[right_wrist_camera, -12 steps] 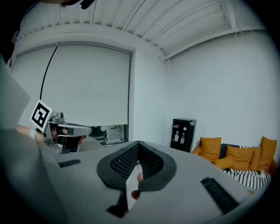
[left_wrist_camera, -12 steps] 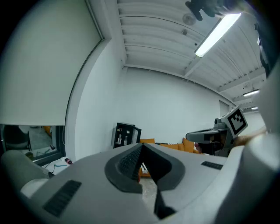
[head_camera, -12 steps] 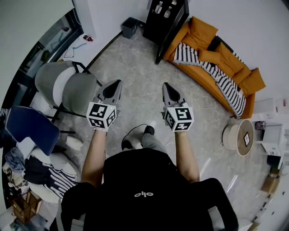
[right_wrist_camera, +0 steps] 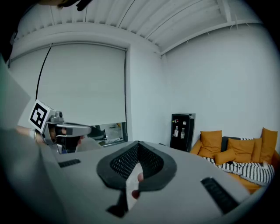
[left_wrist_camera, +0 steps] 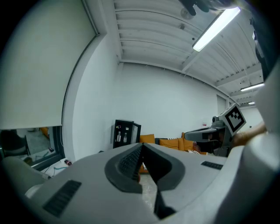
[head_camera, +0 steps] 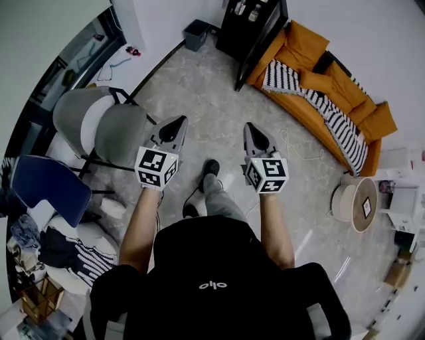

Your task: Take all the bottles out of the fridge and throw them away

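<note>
The black fridge [head_camera: 257,25] stands against the far wall with its glass door swung open, and bottles [head_camera: 242,8] show on its shelf. It is several steps ahead of me. In the left gripper view the fridge [left_wrist_camera: 124,133] is small, with two bottles [left_wrist_camera: 119,137] inside. The right gripper view shows the fridge [right_wrist_camera: 182,131] and its bottles [right_wrist_camera: 176,131] too. My left gripper [head_camera: 177,123] and right gripper [head_camera: 250,127] are held side by side at waist height, pointing toward the fridge. Both are shut with nothing between the jaws.
An orange sofa [head_camera: 332,83] with a striped throw runs along the right of the fridge. A dark bin [head_camera: 196,33] stands left of the fridge. Grey chairs [head_camera: 99,126] and a blue chair [head_camera: 45,189] are at my left. A round side table [head_camera: 358,202] sits at the right.
The person has stepped forward: one foot now leads, and the fridge and sofa sit higher in the head view. Both grippers stay shut and level.
</note>
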